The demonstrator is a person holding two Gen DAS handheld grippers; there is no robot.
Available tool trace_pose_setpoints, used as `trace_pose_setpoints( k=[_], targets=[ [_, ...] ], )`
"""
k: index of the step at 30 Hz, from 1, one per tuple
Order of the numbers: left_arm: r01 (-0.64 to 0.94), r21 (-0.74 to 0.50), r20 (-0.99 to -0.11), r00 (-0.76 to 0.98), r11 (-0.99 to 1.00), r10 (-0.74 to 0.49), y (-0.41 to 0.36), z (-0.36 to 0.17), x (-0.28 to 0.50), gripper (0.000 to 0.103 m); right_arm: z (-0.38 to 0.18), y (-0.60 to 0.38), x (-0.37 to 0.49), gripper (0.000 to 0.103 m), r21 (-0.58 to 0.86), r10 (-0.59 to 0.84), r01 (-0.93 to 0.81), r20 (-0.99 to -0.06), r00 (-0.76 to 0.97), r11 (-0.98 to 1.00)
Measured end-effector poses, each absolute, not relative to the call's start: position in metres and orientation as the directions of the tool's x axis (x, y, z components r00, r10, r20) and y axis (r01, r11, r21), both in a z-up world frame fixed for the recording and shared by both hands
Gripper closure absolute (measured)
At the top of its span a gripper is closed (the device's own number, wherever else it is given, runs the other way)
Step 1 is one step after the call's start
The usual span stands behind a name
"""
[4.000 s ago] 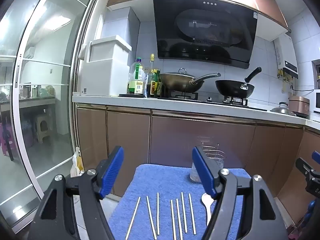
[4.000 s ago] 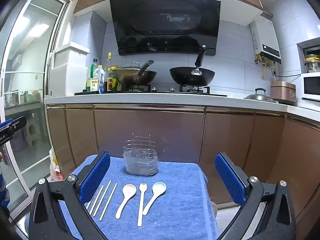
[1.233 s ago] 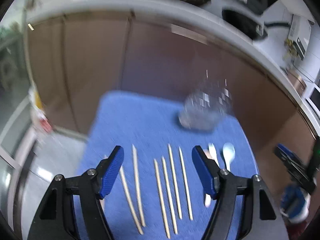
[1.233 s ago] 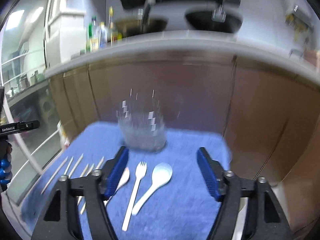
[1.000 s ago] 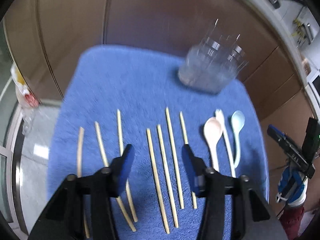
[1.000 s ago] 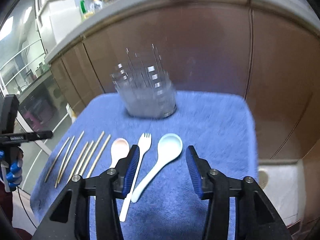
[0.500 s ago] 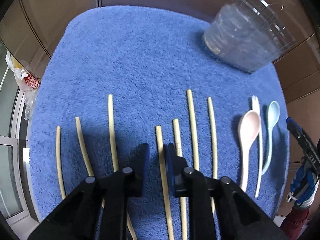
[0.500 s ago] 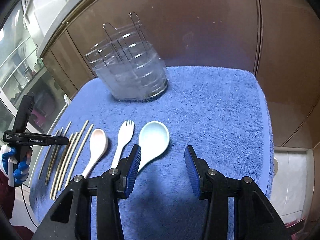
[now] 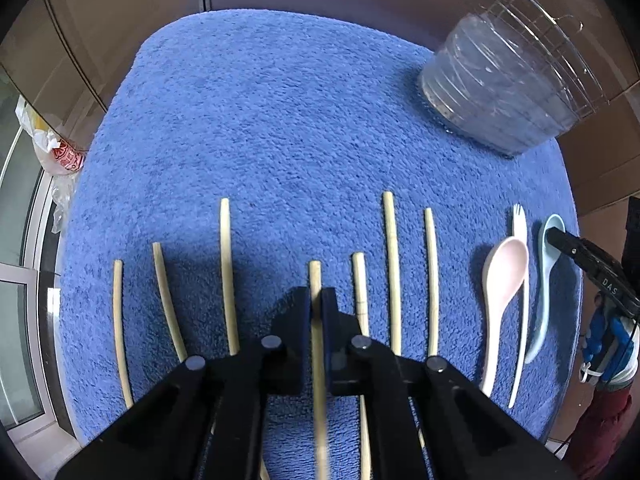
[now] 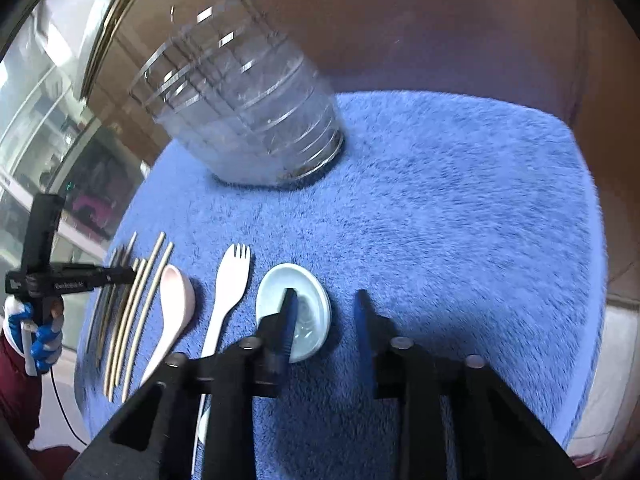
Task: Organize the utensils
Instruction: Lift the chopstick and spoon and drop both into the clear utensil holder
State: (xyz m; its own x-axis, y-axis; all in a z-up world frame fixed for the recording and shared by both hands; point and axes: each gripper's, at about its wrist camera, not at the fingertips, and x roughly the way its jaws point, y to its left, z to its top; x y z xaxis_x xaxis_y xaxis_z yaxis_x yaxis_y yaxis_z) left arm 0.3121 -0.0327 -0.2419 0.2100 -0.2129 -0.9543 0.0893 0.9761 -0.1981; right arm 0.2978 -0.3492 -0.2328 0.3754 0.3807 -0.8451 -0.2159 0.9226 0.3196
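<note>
Your left gripper (image 9: pixel 319 300) is clamping middle chopstick (image 9: pixel 315 276), mid-row on blue towel (image 9: pixel 280 120). Your right gripper (image 10: pixel 324 300) is closing, left finger in blue spoon (image 10: pixel 294 292) bowl, nothing gripped. Holder (image 10: pixel 248 120) is standing at 11 o'clock; bare towel is lying toward 2 o'clock edge.

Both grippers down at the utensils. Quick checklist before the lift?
1. left gripper shut on a single chopstick: ok, neighbouring sticks lie apart from it.
2. right gripper gripping the blue spoon: not ok, jaws closing, bowl only partly between them, not pinched.
3. fork outside the right jaws: ok.
4. holder upright on the towel: ok.
5. Chopstick off the towel: cannot tell.
</note>
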Motion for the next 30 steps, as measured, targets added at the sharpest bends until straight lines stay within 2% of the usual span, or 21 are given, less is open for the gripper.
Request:
trace_pose_setpoints(
  k=[5, 12, 17, 22, 25, 30],
  targets=[
    [0.1, -0.215, -0.928, 0.289, 0.971, -0.236, -0.024, -0.221, 0.293, 0.098, -0.211, -0.332, 0.286, 0.095, 0.218, 0.335, -0.307, -0.849, 0.409, 0.926],
    [0.181, -0.215, -0.787, 0.55, 0.96, -0.28, -0.021, -0.132, 0.266, 0.098, -0.134, -0.307, 0.248, 0.096, 0.035, 0.269, -0.375, -0.759, 0.593, 0.926],
    [0.254, -0.312, -0.529, 0.754, 0.916, -0.389, -0.031, -0.04, 0.269, 0.098, -0.045, -0.285, 0.237, 0.096, -0.103, 0.228, -0.337, -0.552, 0.802, 0.936],
    [0.277, -0.362, -0.279, 0.879, 0.89, -0.387, -0.047, 0.018, 0.282, 0.098, 0.01, -0.266, 0.247, 0.096, -0.234, 0.1, -0.176, -0.305, 0.947, 0.956],
    [0.256, -0.385, -0.174, 0.923, 0.887, -0.342, -0.061, 0.03, 0.298, 0.098, 0.015, -0.265, 0.268, 0.096, -0.239, 0.049, -0.109, -0.245, 0.968, 0.965],
    [0.179, -0.357, -0.098, 0.969, 0.917, -0.227, -0.094, 0.018, 0.328, 0.098, -0.005, -0.266, 0.286, 0.096, -0.296, -0.05, -0.02, -0.226, 0.973, 0.955]
  ],
)
